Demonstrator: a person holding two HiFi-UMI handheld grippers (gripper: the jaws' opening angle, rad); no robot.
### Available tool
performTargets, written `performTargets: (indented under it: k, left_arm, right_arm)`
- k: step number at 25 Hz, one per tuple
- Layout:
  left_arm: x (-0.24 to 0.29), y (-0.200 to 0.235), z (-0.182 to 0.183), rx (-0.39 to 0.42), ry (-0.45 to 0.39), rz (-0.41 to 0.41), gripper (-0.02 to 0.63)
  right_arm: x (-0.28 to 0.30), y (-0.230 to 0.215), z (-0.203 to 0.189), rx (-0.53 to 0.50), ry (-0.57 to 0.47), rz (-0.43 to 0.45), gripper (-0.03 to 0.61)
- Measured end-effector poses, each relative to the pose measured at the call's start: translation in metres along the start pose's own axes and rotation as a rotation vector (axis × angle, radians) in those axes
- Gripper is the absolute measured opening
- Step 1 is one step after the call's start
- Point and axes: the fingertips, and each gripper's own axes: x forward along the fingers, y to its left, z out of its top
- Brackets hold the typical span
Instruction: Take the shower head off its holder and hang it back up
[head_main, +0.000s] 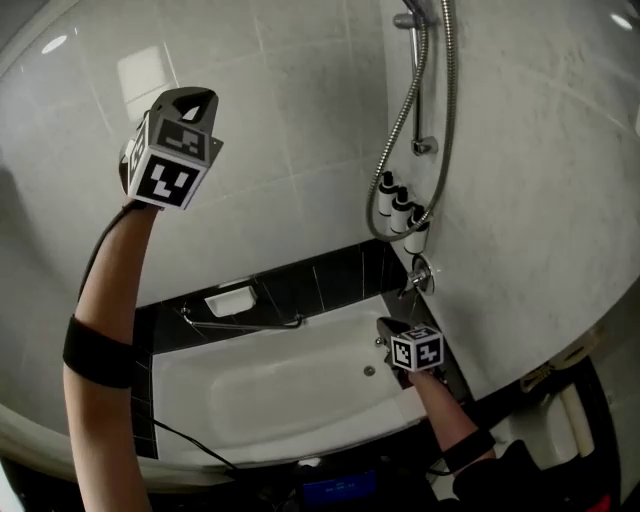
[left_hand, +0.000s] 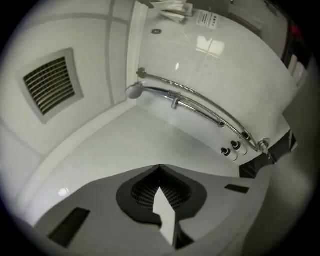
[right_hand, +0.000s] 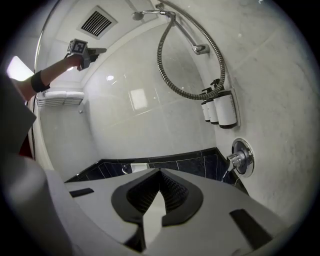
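Overhead, shower head (right_hand: 137, 15) sits on its rail (right_hand: 186, 31), hose (right_hand: 163, 70) looping past three wall bottles (right_hand: 220, 107), labels unreadable; left tongs (left_hand: 160, 172) and right tongs (right_hand: 160, 176) closed, empty.

Over the right end of the white bathtub (head_main: 280, 396): round chrome tap handle (head_main: 419, 276) lowest, three wall-mounted pump bottles (head_main: 401, 213) higher beside the looped metal hose (head_main: 398, 135), chrome shower head (right_hand: 137, 16) topmost.

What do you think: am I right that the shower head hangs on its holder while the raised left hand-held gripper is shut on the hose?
Not quite. The left hand-held gripper is shut on nothing: the left gripper view shows its jaws together and empty, with the hose away on the wall. The shower head does hang on its holder.
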Motion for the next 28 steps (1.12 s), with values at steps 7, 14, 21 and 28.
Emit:
performTargets:
  k: [7, 14, 21, 28]
  left_arm:
    - [-0.067, -0.116, -0.157, -0.433, 0.120, -0.047, 0.000]
    - [-0.127, -0.217, -0.272, -0.700, 0.274, -0.031, 0.000]
    - [-0.181, -0.300, -0.329, -0.885, 0.371, -0.034, 0.000]
    - [-0.225, -0.371, -0.359, -0.992, 0.468, -0.069, 0.000]
  right_arm:
    - [0.005, 0.020, -0.013, -0.049, 0.034, 0.023, 0.018]
    - [0.010, 0.028, -0.003, -0.122, 0.029, 0.011, 0.018]
    - [0.010, 0.033, -0.003, -0.160, 0.022, 0.004, 0.018]
    - [0.014, 0.036, -0.007, -0.170, 0.026, 0.014, 0.018]
